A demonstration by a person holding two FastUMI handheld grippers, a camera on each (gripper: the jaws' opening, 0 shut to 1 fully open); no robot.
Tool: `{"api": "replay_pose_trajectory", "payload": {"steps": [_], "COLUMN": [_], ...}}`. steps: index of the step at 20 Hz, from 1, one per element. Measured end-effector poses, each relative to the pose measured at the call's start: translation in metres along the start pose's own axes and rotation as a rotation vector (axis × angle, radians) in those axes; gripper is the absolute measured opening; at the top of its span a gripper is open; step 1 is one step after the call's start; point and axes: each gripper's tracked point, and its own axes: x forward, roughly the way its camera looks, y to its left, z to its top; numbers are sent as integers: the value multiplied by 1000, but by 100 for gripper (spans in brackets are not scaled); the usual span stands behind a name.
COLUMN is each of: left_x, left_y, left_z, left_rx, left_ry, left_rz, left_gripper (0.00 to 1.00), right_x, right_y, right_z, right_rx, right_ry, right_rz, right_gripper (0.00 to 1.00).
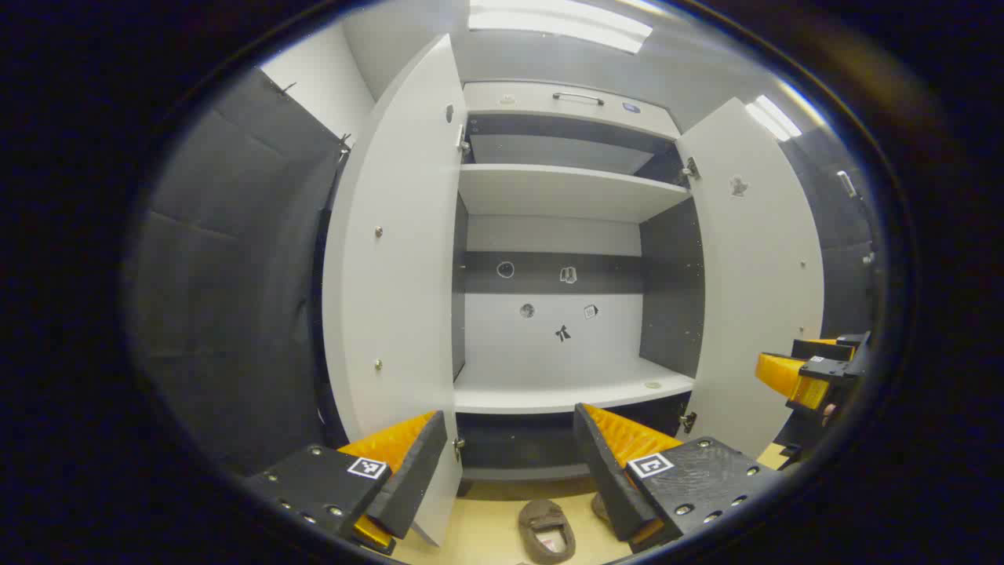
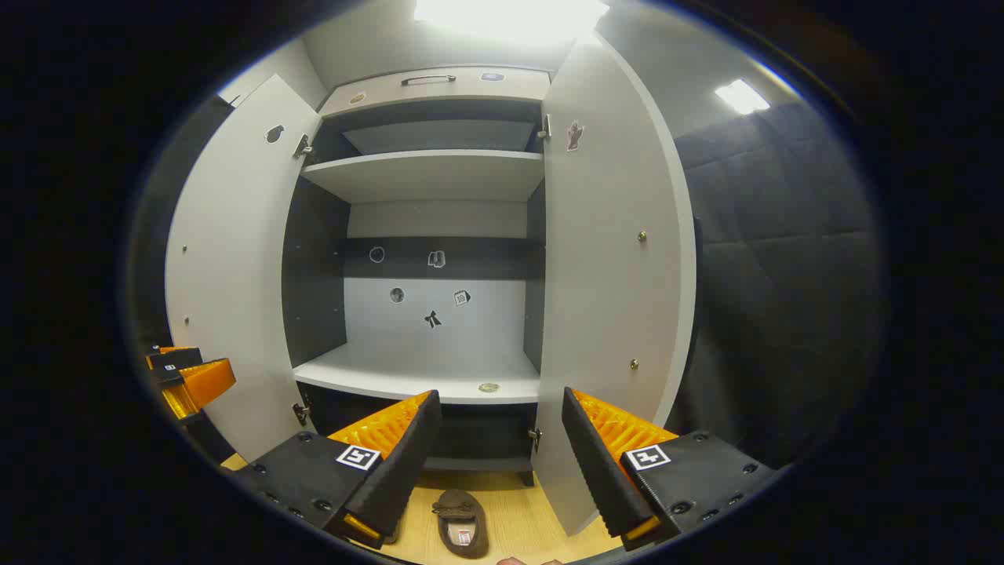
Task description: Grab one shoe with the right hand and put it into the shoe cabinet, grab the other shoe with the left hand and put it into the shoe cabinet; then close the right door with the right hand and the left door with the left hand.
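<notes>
Left gripper view: left gripper (image 1: 510,463) is hanging with fingers spread apart before the shoe cabinet (image 1: 561,192), both doors standing wide, left door (image 1: 396,259) edge just beside one finger; a brown shoe (image 1: 547,531) is lying on the floor below, the right gripper (image 1: 816,373) showing far off. Right gripper view: right gripper (image 2: 502,455) is gaping, nothing held, the shoe (image 2: 460,523) lying between its fingers, right door (image 2: 612,259) edge near; small stickers on the back panel (image 2: 431,314) are too small to read.

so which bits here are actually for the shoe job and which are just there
For the job: shoe, shoe cabinet, left door, right door, left gripper and right gripper, both open.

Just there: stickers on the cabinet's back panel, drawer handle, ceiling lights.
</notes>
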Motion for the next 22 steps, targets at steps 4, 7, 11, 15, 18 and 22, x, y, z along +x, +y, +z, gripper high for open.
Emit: {"api": "replay_pose_trajectory", "payload": {"steps": [4, 7, 11, 15, 18, 22], "left_x": [-5, -5, -5, -5, -10, -12], "left_y": [0, -1, -8, -16, -14, -8], "left_z": [2, 2, -3, -8, -7, -11], "left_rx": [8, 13, 0, -5, -8, -1], "left_ry": [-5, -4, 7, 17, 12, 17], "left_rz": [-9, -22, -48, -58, -56, -29], "left_gripper": [95, 94, 94, 95, 95, 94], "right_x": [-3, -7, -12, -16, -16, -9], "right_y": [-1, -1, -2, -3, -3, -1], "right_z": [-3, -2, 3, 4, 4, 4], "right_rx": [11, 16, 13, 11, 21, 17], "right_ry": [11, 12, -1, -8, -2, 13], "right_rz": [-7, -10, -13, -11, -1, 5], "right_gripper": [98, 98, 98, 98, 98, 98]}}
